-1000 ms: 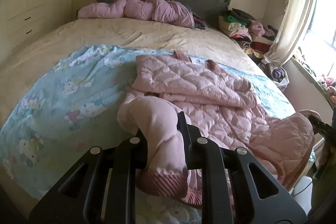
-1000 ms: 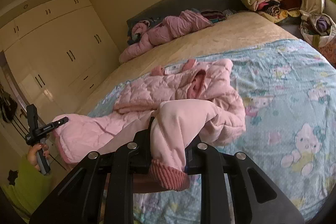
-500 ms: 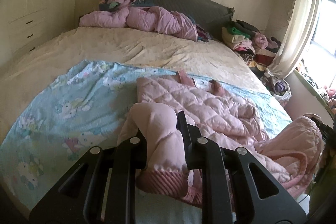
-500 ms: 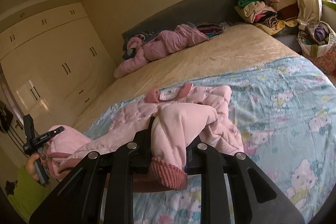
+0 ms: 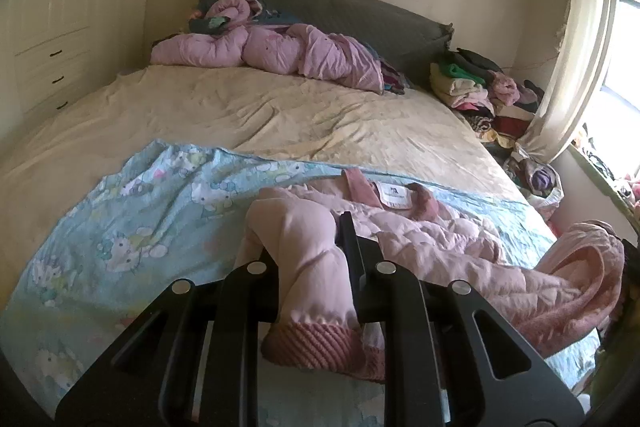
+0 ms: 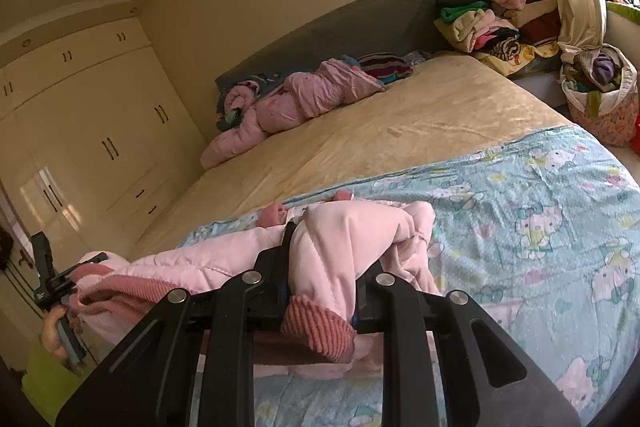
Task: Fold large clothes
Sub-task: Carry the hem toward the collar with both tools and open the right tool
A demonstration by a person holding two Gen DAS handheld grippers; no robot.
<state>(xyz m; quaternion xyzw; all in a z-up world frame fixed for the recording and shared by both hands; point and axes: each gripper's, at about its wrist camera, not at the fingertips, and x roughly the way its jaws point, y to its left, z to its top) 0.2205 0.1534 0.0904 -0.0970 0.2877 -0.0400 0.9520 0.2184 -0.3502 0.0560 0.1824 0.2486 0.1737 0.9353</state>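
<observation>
A pink quilted jacket (image 5: 448, 247) lies on a blue cartoon-print blanket (image 5: 152, 211) at the near end of the bed. Its collar with a white label (image 5: 394, 193) points toward the headboard. My left gripper (image 5: 310, 239) is shut on one sleeve near its ribbed cuff (image 5: 316, 347). My right gripper (image 6: 324, 247) is shut on the other sleeve, its ribbed cuff (image 6: 320, 327) hanging below the jaws. The left gripper also shows in the right wrist view (image 6: 60, 279), at the far left, holding its sleeve. Both sleeves are lifted off the blanket.
A beige sheet (image 5: 280, 107) covers the far bed. A rumpled pink duvet (image 5: 272, 51) lies by the grey headboard (image 5: 360, 15). Piled clothes (image 5: 480, 91) and a full bag (image 6: 600, 95) stand at the right side by the curtain. White wardrobes (image 6: 80, 131) line the left wall.
Both grippers have dropped lower and moved forward toward the collar, carrying the sleeves with them. The jacket body now looks flatter and more bunched toward the collar.
</observation>
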